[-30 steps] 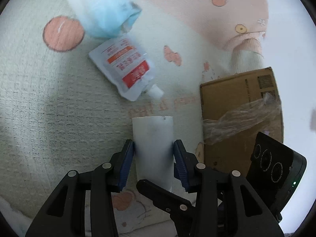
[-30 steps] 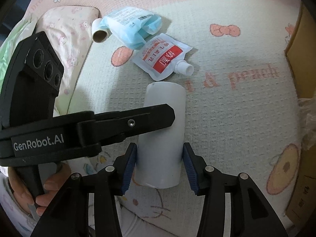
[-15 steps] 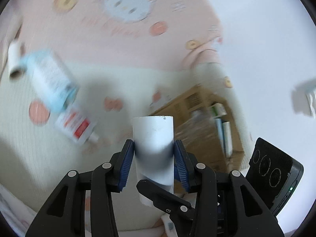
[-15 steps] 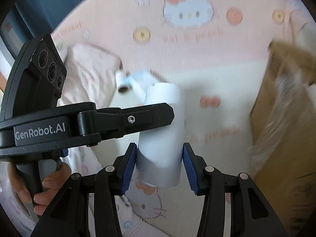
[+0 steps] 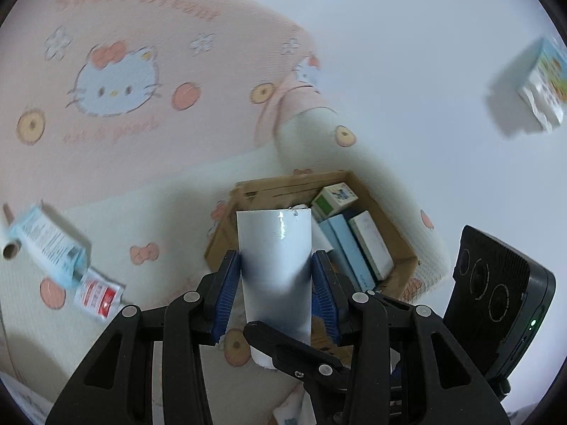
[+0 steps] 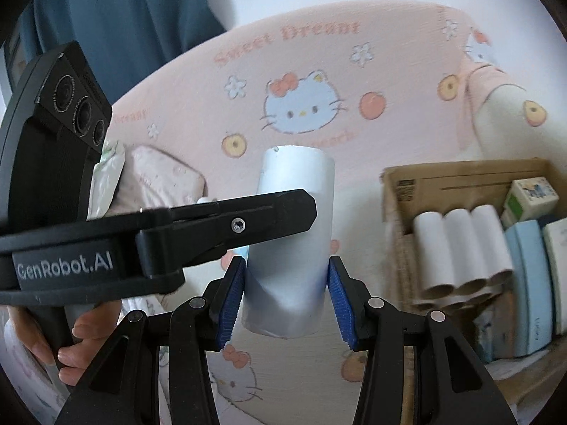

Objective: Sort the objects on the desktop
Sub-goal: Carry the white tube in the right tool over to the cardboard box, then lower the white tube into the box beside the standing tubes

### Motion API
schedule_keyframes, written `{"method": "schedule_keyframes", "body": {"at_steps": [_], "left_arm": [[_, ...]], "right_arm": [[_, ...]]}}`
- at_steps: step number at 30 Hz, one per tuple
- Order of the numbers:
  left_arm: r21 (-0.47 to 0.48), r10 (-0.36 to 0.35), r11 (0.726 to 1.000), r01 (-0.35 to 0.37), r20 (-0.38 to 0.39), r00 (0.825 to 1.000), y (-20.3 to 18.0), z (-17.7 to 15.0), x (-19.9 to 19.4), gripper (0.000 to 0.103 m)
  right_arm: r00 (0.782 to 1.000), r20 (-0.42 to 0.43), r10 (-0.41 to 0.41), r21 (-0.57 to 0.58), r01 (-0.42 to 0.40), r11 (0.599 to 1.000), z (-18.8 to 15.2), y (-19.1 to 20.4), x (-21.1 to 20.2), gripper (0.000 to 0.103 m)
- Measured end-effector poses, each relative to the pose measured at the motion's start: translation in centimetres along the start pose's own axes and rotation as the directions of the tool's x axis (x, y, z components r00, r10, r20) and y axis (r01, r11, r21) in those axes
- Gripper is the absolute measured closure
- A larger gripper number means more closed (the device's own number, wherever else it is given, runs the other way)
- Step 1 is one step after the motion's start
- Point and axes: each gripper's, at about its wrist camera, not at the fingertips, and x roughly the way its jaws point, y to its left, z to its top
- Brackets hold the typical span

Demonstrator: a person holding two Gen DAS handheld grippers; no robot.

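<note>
A white paper tube (image 5: 274, 244) hangs in the air above the bed, held from two sides. The blue pads of my left gripper (image 5: 275, 283) press on its lower half. My right gripper (image 6: 286, 294) is shut on the same white tube (image 6: 296, 177) near its bottom end. In the right wrist view, one black finger of the left gripper (image 6: 226, 226) crosses in front of the tube. Behind it stands an open cardboard box (image 5: 283, 182), and the right wrist view shows the box (image 6: 443, 177) to the right of the tube.
The box holds several paper rolls (image 6: 460, 248) and small cartons (image 5: 354, 244). On the patterned blanket at the left lie a blue packet (image 5: 49, 244), a red-and-white pouch (image 5: 97, 292) and a small roll (image 5: 10, 249). A person's hand (image 6: 81, 336) grips the left tool.
Both grippers have lifted the tube off the blanket and swung it toward the box. The packet and pouch have fallen away to the left, and the box's inside has come into view.
</note>
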Motion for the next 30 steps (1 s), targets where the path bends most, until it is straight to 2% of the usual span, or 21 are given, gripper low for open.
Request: {"method": "schedule_keyframes", "body": {"at_steps": [11,16,20,26,30], "left_arm": [[0.037,-0.038,0.999,0.040,-0.043,0.998,-4.5,2.1,3.2,0.057],[0.050,-0.030,0.998,0.032,-0.045,0.999,-6.6,4.0,4.7,0.057],[0.063,-0.051,0.997,0.054,-0.056,0.997,-8.0,5.8,6.0,0.057],[0.021,-0.098,0.995,0.100,-0.094,0.991,-8.8,8.0,8.3,0.057],[-0.012,-0.111,0.994,0.110,-0.141,0.984,-8.7,8.3,10.6,0.057]], "right_arm": [[0.997,0.037,-0.072,-0.004,0.072,0.997,0.9,-4.1,-3.3,0.059],[0.998,0.051,-0.026,0.067,0.023,0.998,2.7,-7.3,-4.3,0.058],[0.995,0.051,-0.081,0.014,0.080,0.997,4.7,-8.7,-4.9,0.058],[0.994,0.029,-0.106,-0.021,0.107,0.994,6.9,-11.4,-5.5,0.058],[0.990,-0.029,-0.135,-0.058,0.134,0.989,7.5,-13.0,-4.8,0.058]]}}
